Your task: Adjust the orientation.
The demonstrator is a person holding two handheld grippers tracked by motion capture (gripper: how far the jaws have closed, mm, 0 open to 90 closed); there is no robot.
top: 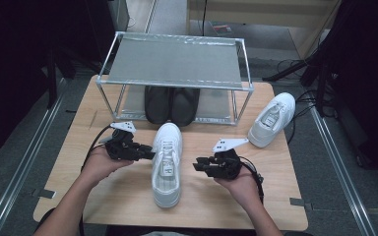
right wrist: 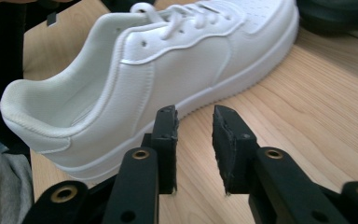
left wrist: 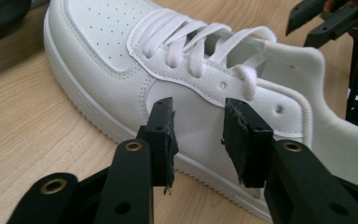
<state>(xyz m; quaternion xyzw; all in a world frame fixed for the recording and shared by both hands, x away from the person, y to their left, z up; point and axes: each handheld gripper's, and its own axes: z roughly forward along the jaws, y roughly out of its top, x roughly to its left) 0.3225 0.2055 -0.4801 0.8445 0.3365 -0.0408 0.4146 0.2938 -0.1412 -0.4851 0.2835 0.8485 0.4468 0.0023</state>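
A white sneaker (top: 167, 162) lies on the wooden table (top: 118, 196) between my two grippers, toe pointing away from the person. My left gripper (top: 149, 154) points at its left side, open, jaws just short of the white leather (left wrist: 198, 116). My right gripper (top: 198, 164) is on the shoe's right, open with nothing between its jaws, aimed at the sole near the heel (right wrist: 121, 116). A second white sneaker (top: 271, 119) lies at the table's right, beside the rack. A pair of black shoes (top: 172, 104) sits on the lower shelf of the metal rack (top: 173, 61).
The two-shelf metal rack stands at the back of the table; its top shelf is bare. Cables trail on the floor at the right (top: 305, 98). Bare wood lies at the front left and front right of the table.
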